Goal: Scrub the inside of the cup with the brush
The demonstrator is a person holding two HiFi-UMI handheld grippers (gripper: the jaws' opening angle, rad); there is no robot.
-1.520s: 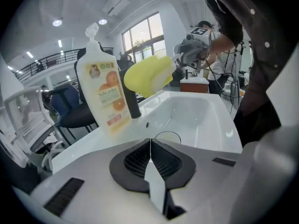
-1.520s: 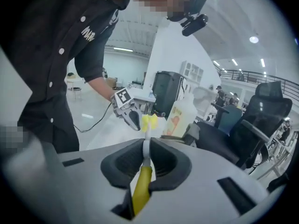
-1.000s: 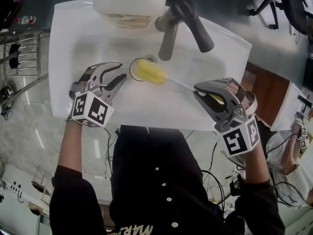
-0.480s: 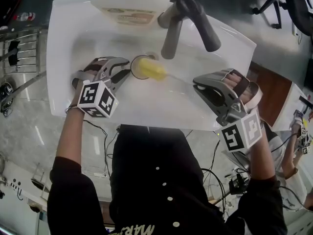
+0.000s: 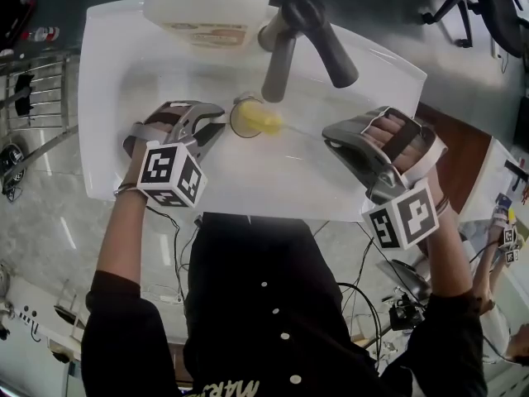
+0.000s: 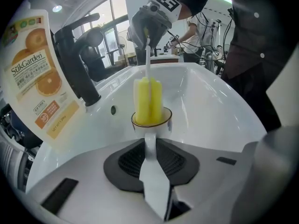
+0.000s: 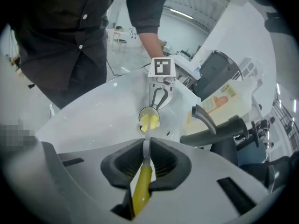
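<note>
A person is standing at a white sink [image 5: 165, 64] set in a grey counter [image 5: 50, 213], looking down and working a 2-jaw gripper in each hand. A small white cup [image 5: 242, 116] is lying on its side in the middle of the basin, just below a dark faucet [image 5: 285, 48], with its mouth facing the right gripper.

The left gripper [image 6: 150, 153] is reaching in from the left. Its jaws have just been closing and are now pinching the cup's thin handle [image 6: 149, 139] between their dark pads.

The right gripper [image 7: 145, 155] is clamping its jaws almost together on the brush [image 7: 140, 190], where the slim stem meets the yellow grip. The stem is running across the basin to a yellow sponge head [image 6: 148, 101], which is sitting partly inside the cup's mouth. A carton with an orange label [image 6: 37, 78] is standing at the back of the sink.

The cup is looking like glazed ceramic, so it is probably stiff, fairly light, and slippery on the smooth basin. It could chip if knocked against the faucet. The handle is a narrow hold, so the cup may swivel as the brush pushes in. The sponge is likely soft and the thin stem may be flexing, so gentle, straight strokes seem wise.
</note>
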